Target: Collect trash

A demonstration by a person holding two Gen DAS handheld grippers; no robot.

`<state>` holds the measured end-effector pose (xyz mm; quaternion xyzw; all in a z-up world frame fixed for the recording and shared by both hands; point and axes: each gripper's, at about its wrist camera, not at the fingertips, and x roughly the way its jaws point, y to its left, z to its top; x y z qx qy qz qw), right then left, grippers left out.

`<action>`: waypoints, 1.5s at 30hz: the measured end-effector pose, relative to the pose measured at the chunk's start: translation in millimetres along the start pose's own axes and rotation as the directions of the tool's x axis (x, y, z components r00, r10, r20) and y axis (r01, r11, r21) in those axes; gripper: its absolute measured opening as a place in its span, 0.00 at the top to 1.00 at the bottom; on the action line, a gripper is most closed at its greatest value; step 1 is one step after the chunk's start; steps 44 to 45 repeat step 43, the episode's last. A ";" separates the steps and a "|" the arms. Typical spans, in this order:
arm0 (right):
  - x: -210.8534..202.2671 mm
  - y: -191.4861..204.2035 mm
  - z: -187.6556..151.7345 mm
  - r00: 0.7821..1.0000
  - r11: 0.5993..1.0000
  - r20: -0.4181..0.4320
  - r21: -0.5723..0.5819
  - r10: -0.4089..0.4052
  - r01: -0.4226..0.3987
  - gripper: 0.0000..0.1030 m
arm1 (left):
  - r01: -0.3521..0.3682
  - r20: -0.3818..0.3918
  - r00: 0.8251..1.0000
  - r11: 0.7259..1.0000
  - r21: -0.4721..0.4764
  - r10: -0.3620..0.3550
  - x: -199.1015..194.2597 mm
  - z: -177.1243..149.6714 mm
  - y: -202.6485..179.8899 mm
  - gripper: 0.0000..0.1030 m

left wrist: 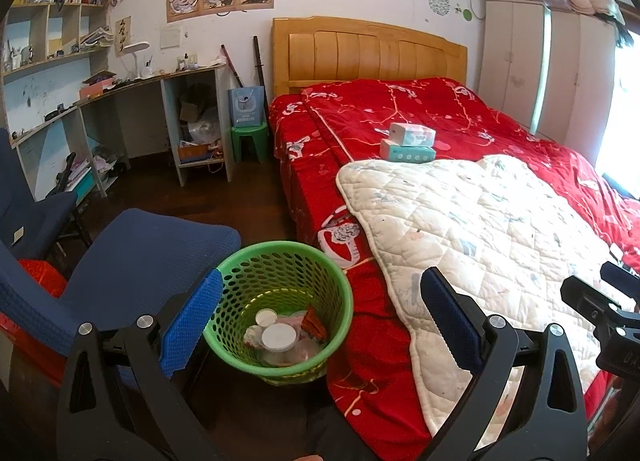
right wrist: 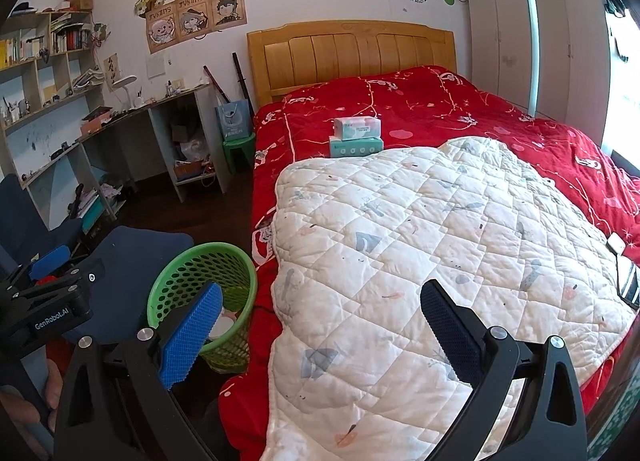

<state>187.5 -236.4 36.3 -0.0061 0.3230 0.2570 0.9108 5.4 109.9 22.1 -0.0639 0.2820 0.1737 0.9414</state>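
Observation:
A green perforated trash basket [left wrist: 240, 313] stands on the floor beside the bed; it also shows in the right wrist view [right wrist: 176, 285]. It holds white lidded cups [left wrist: 278, 337], crumpled paper and an orange wrapper [left wrist: 312, 323]. My left gripper [left wrist: 320, 321] is open and empty, hovering above the basket and the bed edge. My right gripper [right wrist: 320, 325] is open and empty over the white quilt [right wrist: 440, 245]. Each gripper shows at the edge of the other's view: the right one [left wrist: 608, 313] and the left one [right wrist: 52, 301].
Two tissue packs [left wrist: 408, 143] are stacked on the red bedspread [left wrist: 400, 109]. A blue chair [left wrist: 132, 269] stands left of the basket. A cluttered desk [left wrist: 132, 85] with shelves lines the left wall. A green stool [left wrist: 250, 139] stands by the headboard. A wardrobe [left wrist: 540, 73] stands at the right.

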 end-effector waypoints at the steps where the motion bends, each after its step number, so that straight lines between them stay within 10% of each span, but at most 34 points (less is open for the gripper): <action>1: -0.3 -0.1 0.2 1.000 1.000 0.002 0.000 0.001 -0.001 0.07 | 0.000 0.000 1.000 1.000 -0.002 0.000 -0.3 -0.2 0.3 0.05; 45: 2.9 -0.1 0.6 1.000 1.000 -0.007 -0.008 -0.002 0.002 0.07 | -0.053 0.007 0.999 0.997 -0.052 0.054 2.2 2.0 10.8 0.05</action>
